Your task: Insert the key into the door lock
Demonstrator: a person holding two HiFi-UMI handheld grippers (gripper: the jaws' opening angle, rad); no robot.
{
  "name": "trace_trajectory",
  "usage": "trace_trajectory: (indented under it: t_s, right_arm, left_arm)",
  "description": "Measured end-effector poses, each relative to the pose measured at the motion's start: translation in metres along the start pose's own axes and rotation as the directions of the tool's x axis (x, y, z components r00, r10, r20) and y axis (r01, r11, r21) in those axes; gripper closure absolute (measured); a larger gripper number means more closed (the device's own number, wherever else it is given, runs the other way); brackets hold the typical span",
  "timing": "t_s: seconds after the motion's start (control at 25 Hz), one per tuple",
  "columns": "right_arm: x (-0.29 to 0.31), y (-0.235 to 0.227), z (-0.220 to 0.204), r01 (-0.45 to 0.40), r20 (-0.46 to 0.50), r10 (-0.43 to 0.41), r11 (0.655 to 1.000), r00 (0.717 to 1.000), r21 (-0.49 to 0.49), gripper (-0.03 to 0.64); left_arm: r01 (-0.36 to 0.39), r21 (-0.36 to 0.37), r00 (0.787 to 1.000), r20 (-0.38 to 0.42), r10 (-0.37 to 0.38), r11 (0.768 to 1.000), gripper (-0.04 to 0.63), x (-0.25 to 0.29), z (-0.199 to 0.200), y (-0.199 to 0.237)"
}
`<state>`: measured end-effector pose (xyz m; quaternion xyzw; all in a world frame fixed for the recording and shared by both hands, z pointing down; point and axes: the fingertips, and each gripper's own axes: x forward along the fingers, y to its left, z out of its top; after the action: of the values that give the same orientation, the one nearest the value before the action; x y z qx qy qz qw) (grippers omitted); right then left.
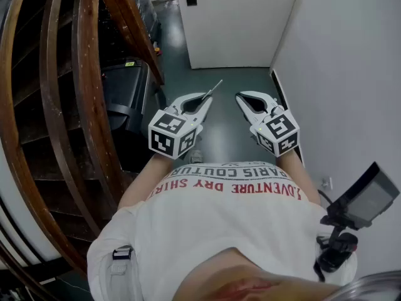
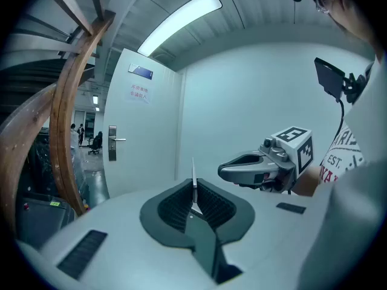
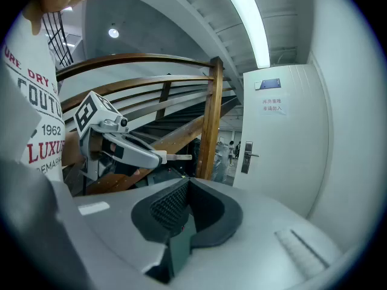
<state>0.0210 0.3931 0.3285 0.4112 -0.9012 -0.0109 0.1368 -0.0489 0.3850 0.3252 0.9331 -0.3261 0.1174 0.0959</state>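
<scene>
Past the person's shirt [image 1: 219, 231], the left tool [image 1: 205, 99] pinches a key [image 1: 213, 89] pointing toward the door [image 1: 241, 17]; the right tool [image 1: 241, 98], beside it, is pressed together; both well short of the door.

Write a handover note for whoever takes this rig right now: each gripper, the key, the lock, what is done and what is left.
Left gripper: shut on the key, blade sticking out forward.
Right gripper: shut, empty, held beside the left.
Door: ahead at the end of the floor, not yet within reach; lock on the plate with the handle. The keyhole is too small to make out.
Done: key gripped.
Left: walk up, line the blade up with the keyhole, push it in.
</scene>
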Motion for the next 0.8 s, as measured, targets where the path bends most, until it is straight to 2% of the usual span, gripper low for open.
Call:
trace_trajectory:
  t_s: [0.44,0.8]
  right_arm:
    - [-0.004,-0.001,-0.004,-0.012,-0.001,0.012,1.0,1.0,0.021,0.617]
    - [0.016,-0.011,-0.024,-0.027,-0.005,0.027,0.997,1.0,0.072,0.615]
  left_arm:
    - [-0.006,-0.01,1.0,-0.003,0.006,1.0,0.574,-0.004,0.001,-0.004]
    - [0.001,-0.039,1.0,-0.005,-0.001,0.999,0.574,0.017,-0.01,0.014]
